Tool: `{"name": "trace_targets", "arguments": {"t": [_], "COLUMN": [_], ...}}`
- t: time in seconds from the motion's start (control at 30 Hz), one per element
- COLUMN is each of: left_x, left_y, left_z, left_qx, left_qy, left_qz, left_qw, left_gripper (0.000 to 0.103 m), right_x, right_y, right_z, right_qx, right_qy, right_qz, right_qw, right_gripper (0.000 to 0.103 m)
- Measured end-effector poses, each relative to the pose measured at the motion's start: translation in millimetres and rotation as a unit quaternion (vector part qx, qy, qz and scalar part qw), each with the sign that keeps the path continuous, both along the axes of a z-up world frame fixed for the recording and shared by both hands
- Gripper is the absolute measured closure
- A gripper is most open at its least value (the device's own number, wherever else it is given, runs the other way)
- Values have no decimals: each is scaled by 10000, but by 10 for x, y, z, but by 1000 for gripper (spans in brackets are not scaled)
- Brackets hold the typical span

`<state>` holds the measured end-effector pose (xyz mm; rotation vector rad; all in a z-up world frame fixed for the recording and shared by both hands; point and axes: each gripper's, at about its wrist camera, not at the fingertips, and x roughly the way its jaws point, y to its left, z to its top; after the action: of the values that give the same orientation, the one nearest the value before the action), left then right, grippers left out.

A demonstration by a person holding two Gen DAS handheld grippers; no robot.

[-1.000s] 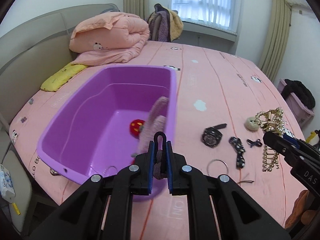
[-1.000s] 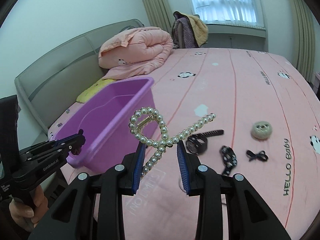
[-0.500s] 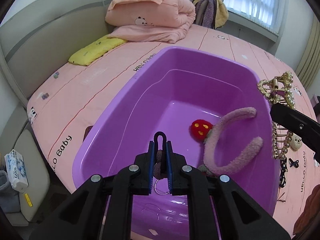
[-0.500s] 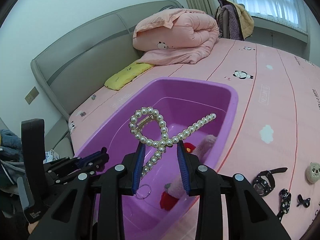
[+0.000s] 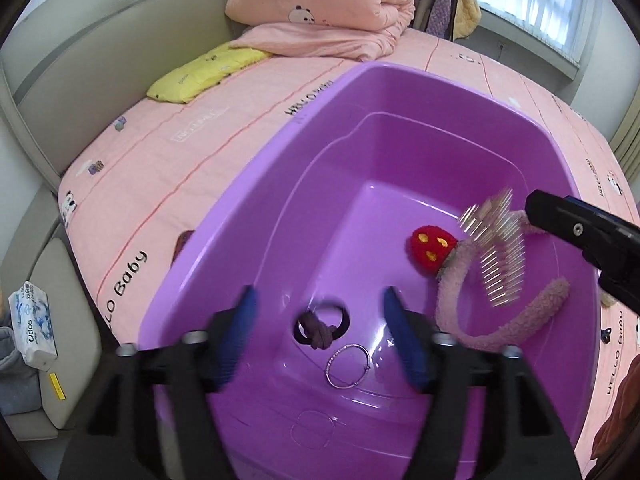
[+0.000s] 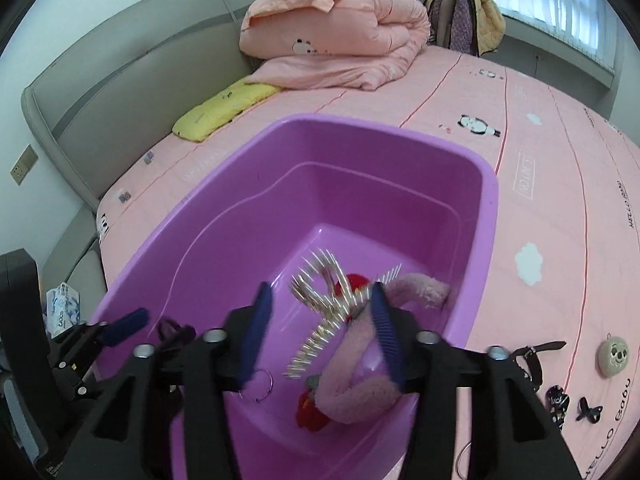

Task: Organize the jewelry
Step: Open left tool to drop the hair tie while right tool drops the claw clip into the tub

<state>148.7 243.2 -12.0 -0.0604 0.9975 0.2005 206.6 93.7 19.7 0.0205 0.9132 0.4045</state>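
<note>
A purple plastic tub (image 5: 256,216) (image 6: 490,184) sits on the pink bed. My left gripper (image 5: 320,332) is open over its near end. A dark purple hair tie (image 5: 318,330) lies on the tub floor beside a silver ring (image 5: 347,366). My right gripper (image 6: 320,332) is open above the tub. The pearl hair claw (image 6: 324,312) is blurred in mid-air between its fingers; it also shows in the left wrist view (image 5: 494,248). A pink fuzzy headband (image 5: 480,316) (image 6: 360,388) with a red strawberry (image 5: 430,248) lies in the tub.
On the bed right of the tub lie a black watch (image 6: 534,356), a round beige charm (image 6: 612,354), a dotted black tie (image 6: 556,404) and a small black bow (image 6: 588,410). A folded pink duvet (image 6: 336,36) and a yellow pillow (image 6: 224,110) lie at the headboard.
Both grippers moved over the tub and opened. The hair tie has dropped from the left gripper onto the tub floor. The pearl claw has left the right gripper and is falling.
</note>
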Motion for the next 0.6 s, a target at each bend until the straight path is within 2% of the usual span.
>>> {"name": "trace_targets", "arguments": {"t": [0.2, 0.6], "left_x": [-13, -133], "left_y": [62, 1], "left_z": [-26, 27], "left_qx": [-18, 60], "left_qy": [79, -48], "left_qz": [80, 107], "left_qw": [9999, 9999], "left_gripper": [30, 22], "right_x": [2, -69], "right_y": [-85, -117], "right_z": [19, -19], "right_qx": [18, 40], "right_qy": [-22, 7], "right_qz": [-53, -2], "right_qw": [10000, 10000], "right_gripper": [49, 49]}}
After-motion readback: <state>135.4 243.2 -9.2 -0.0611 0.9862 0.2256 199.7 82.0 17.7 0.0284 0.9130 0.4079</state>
